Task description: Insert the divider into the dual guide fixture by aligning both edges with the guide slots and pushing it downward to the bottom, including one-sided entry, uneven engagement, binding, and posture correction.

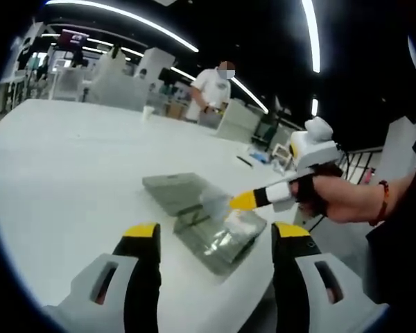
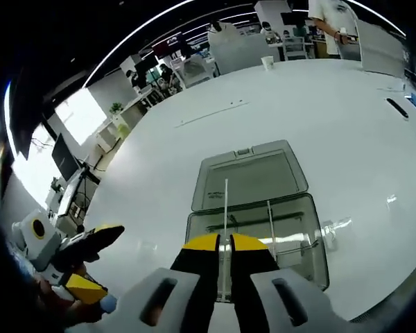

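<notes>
Your right gripper had its yellow-tipped jaws pinched narrowly on the thin clear divider, which stood edge-on above the clear fixture box; a second panel already stood upright inside it. The box's lid lay open flat behind. Your left gripper held nothing, its jaws spread wide and short of the box. Everything sat on a white table, in a dim hall with ceiling light strips and a person standing behind.

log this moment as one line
right tongs: shut on thin clear plastic divider | over clear plastic box fixture | left tongs: open, empty | white table
</notes>
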Tool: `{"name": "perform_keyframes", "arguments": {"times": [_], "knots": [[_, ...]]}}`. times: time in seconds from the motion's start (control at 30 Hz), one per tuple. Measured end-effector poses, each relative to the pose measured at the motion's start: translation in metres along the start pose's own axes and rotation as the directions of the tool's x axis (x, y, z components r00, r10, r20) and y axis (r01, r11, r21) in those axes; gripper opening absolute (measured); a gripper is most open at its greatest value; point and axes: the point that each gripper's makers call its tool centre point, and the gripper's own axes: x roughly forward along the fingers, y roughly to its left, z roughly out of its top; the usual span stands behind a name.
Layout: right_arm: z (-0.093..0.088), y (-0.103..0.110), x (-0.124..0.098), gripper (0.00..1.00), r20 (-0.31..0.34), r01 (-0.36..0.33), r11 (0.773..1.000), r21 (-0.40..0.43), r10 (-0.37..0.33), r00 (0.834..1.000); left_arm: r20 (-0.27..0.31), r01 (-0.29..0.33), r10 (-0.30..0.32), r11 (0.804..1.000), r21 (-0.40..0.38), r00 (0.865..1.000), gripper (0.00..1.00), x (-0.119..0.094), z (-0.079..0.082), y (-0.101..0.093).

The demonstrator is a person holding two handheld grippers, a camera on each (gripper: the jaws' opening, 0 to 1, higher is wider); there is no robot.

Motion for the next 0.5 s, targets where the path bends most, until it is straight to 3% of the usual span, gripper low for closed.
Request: {"name": "perform_keyframes", "arguments": {"times": [0.47,0.5], "knots": [[-0.0085,0.0019,-0.0063,0.00,-0.133,-0.023,0.999,0.030,0.027,0.991,0.006,0.004,-0.004,1.000,-0.011,1.000,0.63,0.0005,-0.0009,-0.0010],[-0.0065,0.0025,-0.0063,0.00,-0.120,-0.026,0.999,0.032,0.029,0.992,0.006,0.004,-0.004,1.000,-0.013,1.000,0.63,0.0006,-0.0008,-0.0011]]}}
